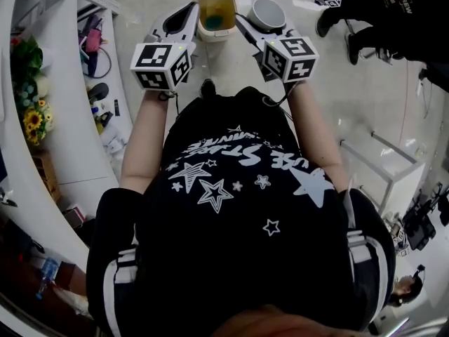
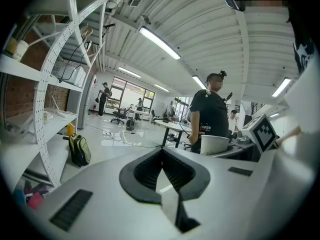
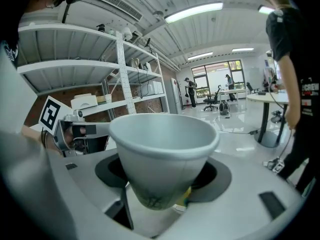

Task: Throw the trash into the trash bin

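Paper cup (image 3: 162, 149) pinched in right gripper (image 3: 161, 181), frame centre: light, crushable, so grip mid-wall gently. Left gripper (image 2: 162, 171) clenched, empty. Trash bin (image 1: 217, 35) top centre.

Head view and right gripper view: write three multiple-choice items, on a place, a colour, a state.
1. The cream plastic trash bin stands: A on the floor ahead of the person; B on a shelf; C on a table.
2. The round paper cup is: A red; B black; C white.
3. The right gripper is: A open, empty; B shut on the cup; C out of view.
A: head view shows it on the floor in front. C: its wall is white. B: its jaws clamp the cup.
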`<action>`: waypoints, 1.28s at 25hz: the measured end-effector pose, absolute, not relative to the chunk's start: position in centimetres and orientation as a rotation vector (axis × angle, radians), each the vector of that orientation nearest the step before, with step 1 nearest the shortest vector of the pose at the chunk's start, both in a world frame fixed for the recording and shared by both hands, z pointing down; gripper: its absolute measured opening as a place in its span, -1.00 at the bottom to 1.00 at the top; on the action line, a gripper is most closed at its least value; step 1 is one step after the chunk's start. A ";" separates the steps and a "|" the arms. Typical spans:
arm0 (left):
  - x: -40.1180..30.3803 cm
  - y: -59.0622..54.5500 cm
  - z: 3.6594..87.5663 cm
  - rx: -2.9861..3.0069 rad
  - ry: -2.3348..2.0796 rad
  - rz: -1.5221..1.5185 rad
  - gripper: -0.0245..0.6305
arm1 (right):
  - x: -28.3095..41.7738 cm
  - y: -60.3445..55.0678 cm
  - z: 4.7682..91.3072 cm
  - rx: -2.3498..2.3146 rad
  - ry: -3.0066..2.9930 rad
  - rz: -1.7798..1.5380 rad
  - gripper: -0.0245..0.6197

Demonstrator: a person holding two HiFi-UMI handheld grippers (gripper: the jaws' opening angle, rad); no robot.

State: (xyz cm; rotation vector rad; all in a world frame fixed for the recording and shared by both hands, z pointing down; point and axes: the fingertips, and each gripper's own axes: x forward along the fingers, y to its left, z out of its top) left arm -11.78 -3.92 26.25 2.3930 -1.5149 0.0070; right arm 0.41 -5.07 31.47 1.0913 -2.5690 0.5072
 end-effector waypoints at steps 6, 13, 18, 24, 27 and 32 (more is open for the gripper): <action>-11.5 -5.1 26.7 2.395 -1.486 0.019 -0.89 | 1.1 -5.4 32.4 1.103 -2.540 0.536 0.05; -10.5 -6.9 27.1 2.381 -1.513 0.056 -0.89 | 1.7 -8.2 33.2 1.064 -2.556 0.550 0.05; -9.8 -9.0 27.4 2.347 -1.551 0.085 -0.89 | 2.2 -11.1 33.4 1.002 -2.581 0.550 0.05; -7.9 -12.3 29.4 2.289 -1.567 0.141 -0.89 | 3.9 -14.8 34.5 0.944 -2.577 0.553 0.05; -6.7 -14.1 30.8 2.256 -1.573 0.171 -0.89 | 5.2 -16.6 35.5 0.913 -2.553 0.575 0.05; -6.2 -16.7 32.2 2.205 -1.625 0.210 -0.89 | 5.4 -18.6 37.7 0.792 -2.551 0.591 0.05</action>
